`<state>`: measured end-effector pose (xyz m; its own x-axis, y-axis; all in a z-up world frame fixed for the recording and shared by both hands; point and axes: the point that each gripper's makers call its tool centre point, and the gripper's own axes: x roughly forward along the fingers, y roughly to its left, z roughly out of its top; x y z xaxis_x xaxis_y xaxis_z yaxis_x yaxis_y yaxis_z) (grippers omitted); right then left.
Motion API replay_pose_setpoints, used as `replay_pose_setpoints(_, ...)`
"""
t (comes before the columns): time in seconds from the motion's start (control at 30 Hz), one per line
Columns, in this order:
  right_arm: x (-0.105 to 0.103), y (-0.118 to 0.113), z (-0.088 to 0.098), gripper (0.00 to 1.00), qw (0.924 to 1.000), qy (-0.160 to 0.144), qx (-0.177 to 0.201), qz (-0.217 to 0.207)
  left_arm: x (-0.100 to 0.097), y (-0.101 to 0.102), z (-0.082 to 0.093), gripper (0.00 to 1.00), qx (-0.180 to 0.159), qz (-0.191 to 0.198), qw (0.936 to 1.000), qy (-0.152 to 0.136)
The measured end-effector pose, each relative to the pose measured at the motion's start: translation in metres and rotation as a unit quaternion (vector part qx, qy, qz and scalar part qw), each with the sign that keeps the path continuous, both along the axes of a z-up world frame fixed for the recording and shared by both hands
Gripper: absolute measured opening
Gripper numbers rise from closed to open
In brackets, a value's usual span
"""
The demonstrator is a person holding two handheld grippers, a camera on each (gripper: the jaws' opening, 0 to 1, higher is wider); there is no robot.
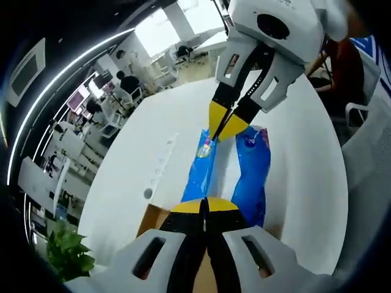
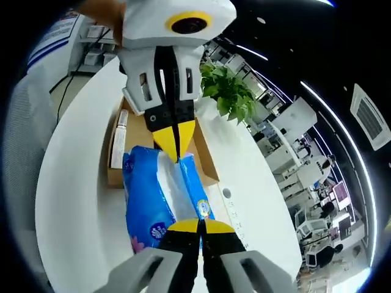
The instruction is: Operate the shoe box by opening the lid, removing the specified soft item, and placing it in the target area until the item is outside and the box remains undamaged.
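The blue tissue pack (image 1: 252, 177), a soft plastic-wrapped pack with a white strip down its middle, is stretched between the two pairs of tongs above the white bench (image 1: 153, 146). In the right gripper view the same pack (image 2: 156, 201) runs from the near tongs toward the open cardboard shoe box (image 2: 204, 160), its far end lying over the box's edge and its near end out over the bench.

The left tongs (image 1: 204, 205) are closed, yellow tips pressed together on the near end of the pack. They appear again in the right gripper view (image 2: 175, 143), pinching the far end of the pack over the box. The right tongs (image 2: 200, 226) are likewise closed on the pack's other end. In the left gripper view they (image 1: 225, 125) come down from above, and their yellow tips nip the pack's corner.

A narrow white carton (image 2: 119, 139) lies inside the box along one wall. A white power strip (image 1: 160, 160) rests on the bench beside the pack. A green potted plant (image 2: 229, 88) stands past the box. Beyond the bench spreads an open office with desks (image 1: 116, 97) and monitors.
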<state>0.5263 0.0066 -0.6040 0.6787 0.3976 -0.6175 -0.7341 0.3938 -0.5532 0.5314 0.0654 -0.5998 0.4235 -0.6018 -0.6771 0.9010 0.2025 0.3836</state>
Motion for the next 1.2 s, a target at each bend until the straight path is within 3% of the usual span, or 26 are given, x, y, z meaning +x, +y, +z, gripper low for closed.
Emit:
replay_pose_setpoints(0.27,-0.003,-0.039,-0.001,0.00,0.9991,-0.029,-0.002,-0.031,-0.003,-0.042,-0.004,0.00,-0.010,-0.001,0.9999,-0.006)
replay_pose_setpoints(0.7,-0.011,-0.097,-0.011,0.00,0.9968,-0.047,-0.008,-0.064,-0.005,-0.097,-0.007,0.00,-0.019,-0.037,0.9989,-0.020)
replay_pose_setpoints(0.97,-0.011,-0.125,-0.021,0.00,0.9957,-0.052,-0.023,-0.073,-0.007,-0.129,-0.024,0.00,-0.018,-0.062,0.9979,-0.009)
replay_pose_setpoints(1.2,-0.015,-0.144,-0.042,0.00,0.9949,-0.044,-0.040,-0.082,-0.014,-0.147,-0.044,0.00,-0.016,-0.078,0.9968,0.010)
